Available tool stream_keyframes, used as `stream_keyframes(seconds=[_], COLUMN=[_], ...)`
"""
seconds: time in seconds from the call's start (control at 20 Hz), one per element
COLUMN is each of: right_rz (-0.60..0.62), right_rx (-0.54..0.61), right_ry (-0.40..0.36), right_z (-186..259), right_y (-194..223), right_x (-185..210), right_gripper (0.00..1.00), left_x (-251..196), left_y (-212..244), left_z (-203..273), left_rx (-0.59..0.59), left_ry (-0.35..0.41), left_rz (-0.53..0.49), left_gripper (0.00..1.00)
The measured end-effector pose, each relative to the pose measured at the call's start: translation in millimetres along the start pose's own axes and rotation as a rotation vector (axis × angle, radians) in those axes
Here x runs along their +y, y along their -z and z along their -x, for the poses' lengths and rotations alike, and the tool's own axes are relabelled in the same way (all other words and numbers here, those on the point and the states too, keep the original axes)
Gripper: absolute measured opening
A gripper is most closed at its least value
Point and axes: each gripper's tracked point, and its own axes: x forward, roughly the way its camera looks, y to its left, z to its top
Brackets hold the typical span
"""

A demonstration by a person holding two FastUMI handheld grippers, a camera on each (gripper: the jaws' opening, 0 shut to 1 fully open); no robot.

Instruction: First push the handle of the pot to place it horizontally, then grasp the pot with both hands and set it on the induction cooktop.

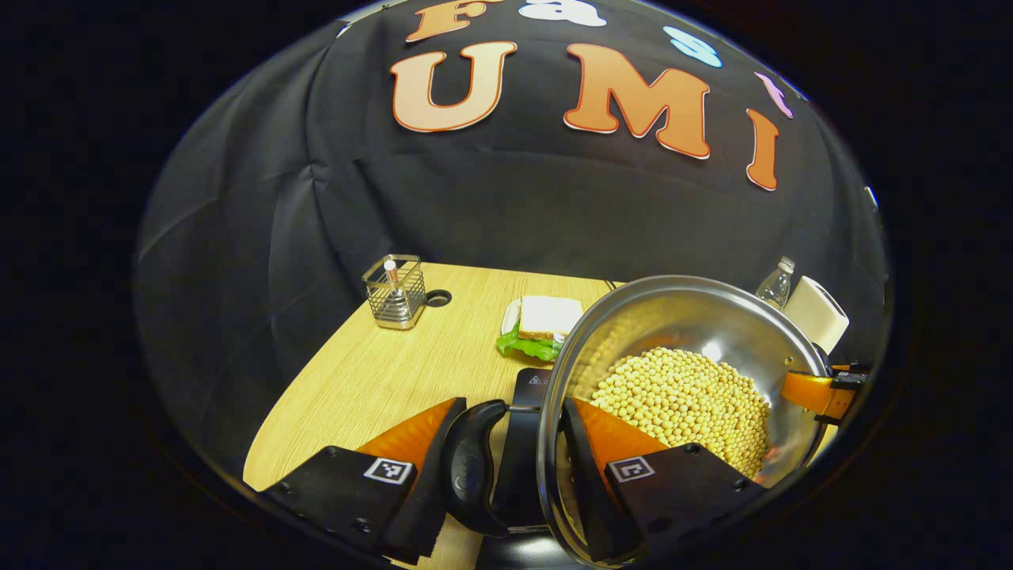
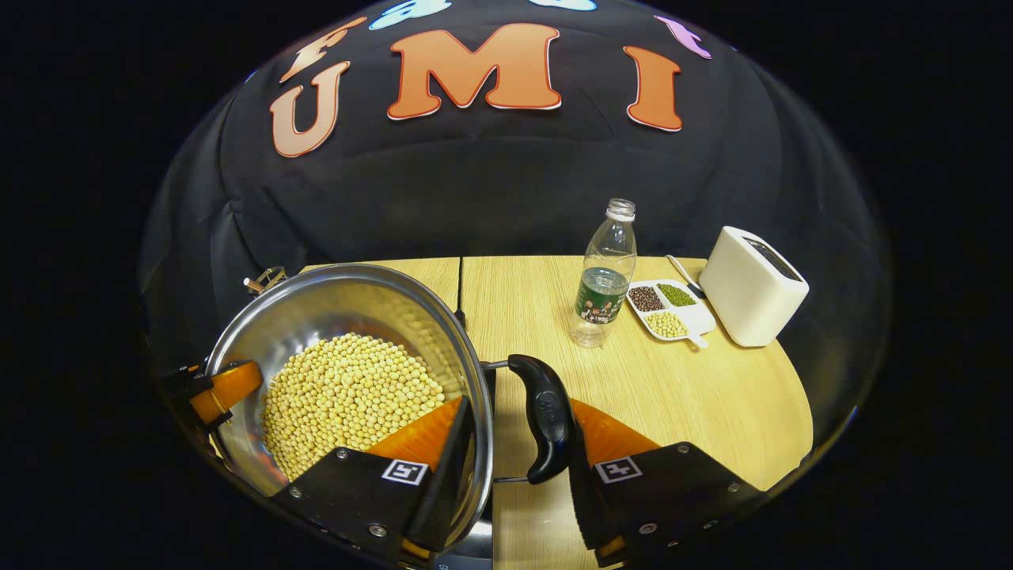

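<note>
A steel pot (image 1: 696, 317) (image 2: 332, 309) holds a heap of soybeans (image 1: 688, 404) (image 2: 348, 396). In the left gripper view, my left gripper (image 1: 506, 467) is shut on the pot: one finger is outside the black side handle (image 1: 473, 463), the other inside the rim. My right gripper (image 2: 518, 459) clamps the opposite black handle (image 2: 544, 416) and rim the same way. Each gripper also appears across the pot in the other's view: the right gripper (image 1: 827, 392) and the left gripper (image 2: 221, 392). The black induction cooktop (image 1: 529, 392) lies under the pot. I cannot tell whether the pot rests on it.
On the wooden table (image 2: 712, 404), a wire utensil holder (image 1: 394, 291) and a sandwich on a plate (image 1: 542, 324) sit at the back left. A water bottle (image 2: 605, 277), a divided dish of beans (image 2: 669, 309) and a white toaster (image 2: 752, 285) stand to the right.
</note>
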Motion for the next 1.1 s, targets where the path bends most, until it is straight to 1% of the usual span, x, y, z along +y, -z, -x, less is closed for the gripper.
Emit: stream_keyframes(seconds=[0.25, 0.3, 0.5, 0.55, 0.7, 0.75, 0.8, 0.85, 0.9, 0.95, 1.05, 1.1], right_rz=[0.006, 0.006, 0.012, 0.011, 0.0, 0.0, 0.002, 0.006, 0.005, 0.003, -0.004, 0.0], right_rx=[0.012, 0.015, 0.021, 0.026, 0.033, 0.038, 0.04, 0.036, 0.034, 0.026, 0.046, 0.058], right_ry=[0.003, 0.002, 0.005, 0.005, 0.001, 0.0, -0.001, -0.003, 0.0, -0.002, -0.014, -0.025], right_z=[-1.2, 0.2, 4.0, 4.7, 3.8, 3.4, 3.4, 3.7, 5.1, 2.9, 1.4, 1.7], right_y=[1.1, 0.1, -2.2, -2.9, 0.8, 1.5, 2.2, 0.5, -1.4, -3.5, 4.7, 5.7], right_x=[-1.9, -2.1, -5.6, -6.9, -4.1, -4.5, -4.1, -3.6, -3.2, -3.9, -2.9, -1.3], right_gripper=[0.63, 0.63, 0.63, 0.63, 0.63, 0.63, 0.58, 0.63, 0.63, 0.62, 0.62, 0.64], left_x=[4.4, 5.0, 5.4, 4.9, 4.1, 4.6, 4.6, 5.5, 6.3, 7.0, 5.1, 5.2], left_y=[12.8, 16.3, 21.2, 23.3, 24.6, 27.2, 30.1, 33.0, 33.8, 31.9, 35.9, 38.1], left_z=[-12.5, -14.5, -23.2, -25.7, -30.2, -31.5, -34.0, -37.5, -38.2, -39.0, -39.1, -39.2], left_rx=[0.02, 0.029, 0.038, 0.045, 0.044, 0.048, 0.052, 0.059, 0.058, 0.05, 0.06, 0.075], left_ry=[-0.001, 0.0, 0.0, 0.0, -0.003, 0.0, 0.004, 0.005, 0.005, 0.003, 0.0, -0.012], left_rz=[0.008, 0.009, 0.01, 0.011, 0.01, 0.012, 0.02, 0.023, 0.023, 0.022, 0.012, 0.003], left_gripper=[0.75, 0.72, 0.73, 0.76, 0.73, 0.75, 0.75, 0.75, 0.72, 0.75, 0.8, 0.78])
